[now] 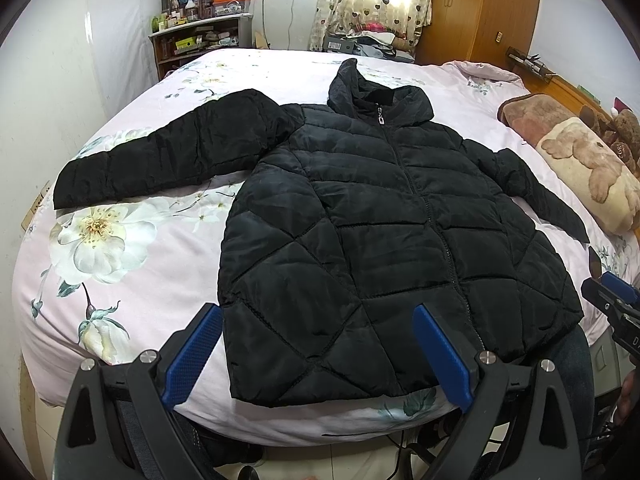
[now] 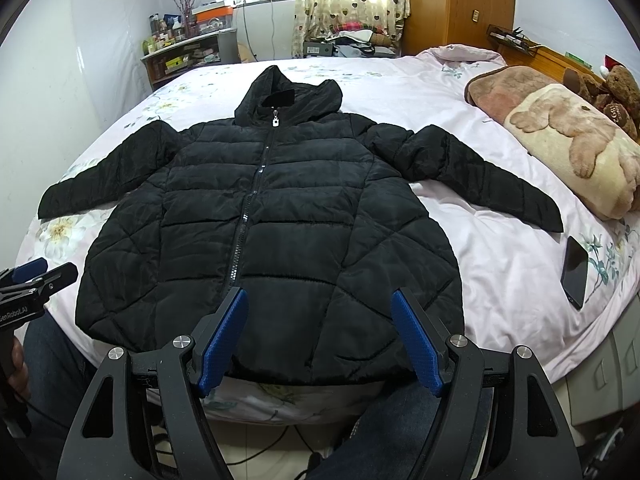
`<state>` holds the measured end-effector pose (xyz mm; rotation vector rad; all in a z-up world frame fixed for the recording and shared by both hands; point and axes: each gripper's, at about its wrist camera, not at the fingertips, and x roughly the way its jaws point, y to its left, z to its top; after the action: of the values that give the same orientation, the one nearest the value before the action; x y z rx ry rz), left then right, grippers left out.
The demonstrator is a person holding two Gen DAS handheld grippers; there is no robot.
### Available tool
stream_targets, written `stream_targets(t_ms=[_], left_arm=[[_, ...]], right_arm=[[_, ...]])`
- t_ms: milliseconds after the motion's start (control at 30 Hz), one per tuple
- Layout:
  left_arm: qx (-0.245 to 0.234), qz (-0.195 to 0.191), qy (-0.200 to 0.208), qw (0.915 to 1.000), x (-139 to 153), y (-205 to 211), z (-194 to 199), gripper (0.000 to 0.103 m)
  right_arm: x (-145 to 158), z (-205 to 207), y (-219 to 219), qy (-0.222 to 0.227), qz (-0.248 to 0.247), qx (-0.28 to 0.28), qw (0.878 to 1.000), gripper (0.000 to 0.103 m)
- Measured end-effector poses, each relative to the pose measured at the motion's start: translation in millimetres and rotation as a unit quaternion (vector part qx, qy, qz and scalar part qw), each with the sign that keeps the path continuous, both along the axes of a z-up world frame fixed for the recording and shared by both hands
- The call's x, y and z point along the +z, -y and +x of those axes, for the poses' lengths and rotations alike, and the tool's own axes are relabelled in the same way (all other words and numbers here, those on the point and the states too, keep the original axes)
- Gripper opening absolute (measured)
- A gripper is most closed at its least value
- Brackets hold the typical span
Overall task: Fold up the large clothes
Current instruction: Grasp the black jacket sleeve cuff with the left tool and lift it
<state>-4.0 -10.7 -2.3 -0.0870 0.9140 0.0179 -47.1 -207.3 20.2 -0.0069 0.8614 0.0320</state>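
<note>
Black jacket (image 2: 272, 216) laid flat, front up, on the bed (image 2: 500, 256), both grippers empty above its hem.

The jacket is zipped, its long axis running from the hem at 6 o'clock to the hood (image 2: 288, 96) at 12; its sleeves splay toward 9 and 3. The left gripper (image 1: 318, 354) hangs over the hem's left corner, jaws wide apart, holding nothing. The right gripper (image 2: 320, 334) hangs over the hem right of the zip, jaws likewise wide and empty; whether either touches the fabric I cannot tell. A phone (image 2: 575, 272) lies at 3 o'clock past the right cuff; a blanket (image 2: 568, 140) lies at 2.
</note>
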Motion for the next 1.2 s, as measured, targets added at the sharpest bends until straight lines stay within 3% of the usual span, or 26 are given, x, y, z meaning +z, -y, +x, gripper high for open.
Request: stream_targets(t_ms=[200, 367, 500, 667, 967, 1200], left_arm=[[0.008, -0.009, -0.005, 0.9999, -7.0, -17.0, 12.6, 0.097], [0.025, 0.009, -0.004, 0.9996, -14.7, -39.7, 32.1, 0.097], [0.045, 0.02, -0.001, 0.9988, -19.9, -66.4, 54.4, 0.097], [0.082, 0.007, -0.001, 0.9966, -30.1, -110.6, 85.7, 0.097], [0.17, -0.002, -0.018, 0.9852, -62.8, -198.4, 131.7, 0.097], [0.245, -0.028, -0.011, 0.9691, -81.2, -263.7, 149.4, 0.097]], right_arm=[[-2.1, 13.1, -1.2, -0.004, 0.003, 0.013, 1.0, 0.074], [-2.1, 36.2, -6.9, -0.004, 0.006, 0.026, 1.0, 0.074], [-3.9, 61.7, -21.0, -0.004, 0.003, 0.046, 0.999, 0.074], [-11.6, 98.5, -42.7, -0.012, 0.007, 0.073, 0.997, 0.074], [-31.9, 164.8, -85.5, -0.021, -0.005, 0.109, 0.994, 0.074], [-50.2, 200.2, -104.5, -0.035, -0.01, 0.122, 0.992, 0.074]])
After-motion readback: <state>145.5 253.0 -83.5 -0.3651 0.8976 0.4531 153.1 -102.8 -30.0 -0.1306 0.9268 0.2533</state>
